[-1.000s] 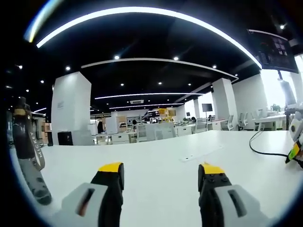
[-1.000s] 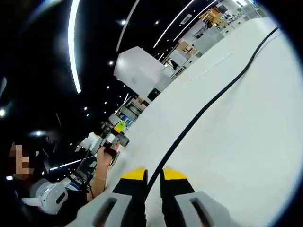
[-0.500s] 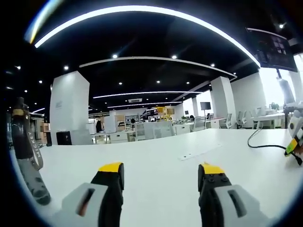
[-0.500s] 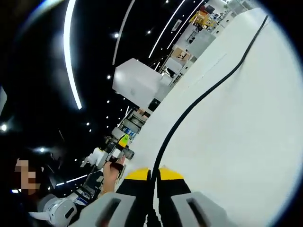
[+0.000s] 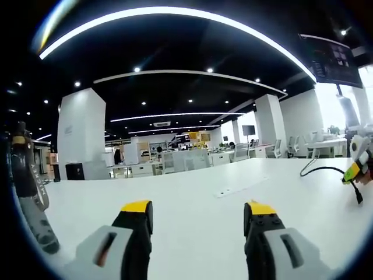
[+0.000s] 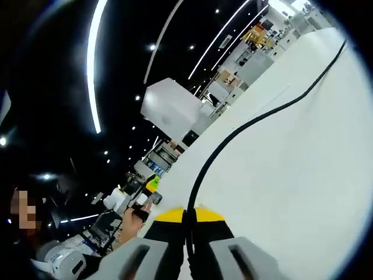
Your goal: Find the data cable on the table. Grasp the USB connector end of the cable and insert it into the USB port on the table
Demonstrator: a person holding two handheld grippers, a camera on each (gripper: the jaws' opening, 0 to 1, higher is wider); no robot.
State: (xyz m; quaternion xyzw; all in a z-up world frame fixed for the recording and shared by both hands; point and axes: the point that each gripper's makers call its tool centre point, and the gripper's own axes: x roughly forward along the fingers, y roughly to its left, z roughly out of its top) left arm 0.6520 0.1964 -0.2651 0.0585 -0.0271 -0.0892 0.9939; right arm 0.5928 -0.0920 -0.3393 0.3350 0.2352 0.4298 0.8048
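In the right gripper view, my right gripper point(image 6: 189, 214) is shut on a thin black data cable point(image 6: 233, 138). The cable arcs from the yellow-tipped jaws across the white table point(image 6: 303, 186) toward the upper right. In the left gripper view, my left gripper point(image 5: 198, 209) stands open over the white table point(image 5: 175, 198), with nothing between its jaws. A flat rectangular port strip point(image 5: 236, 188) lies flush in the table ahead of it. At the far right, the right gripper point(image 5: 355, 170) holds the cable point(image 5: 317, 170) above the table; a short end dangles below it.
A dark stand with a strap point(image 5: 26, 186) rises at the table's left edge. A person's hand holds the left gripper point(image 6: 143, 201) at the left of the right gripper view. Office desks, chairs and a white pillar point(image 5: 80, 137) lie beyond the table.
The right gripper's jaws, slightly apart around the cable a second ago, have shut on it. The cable's near part has risen off the table and bows. The left gripper stays open.
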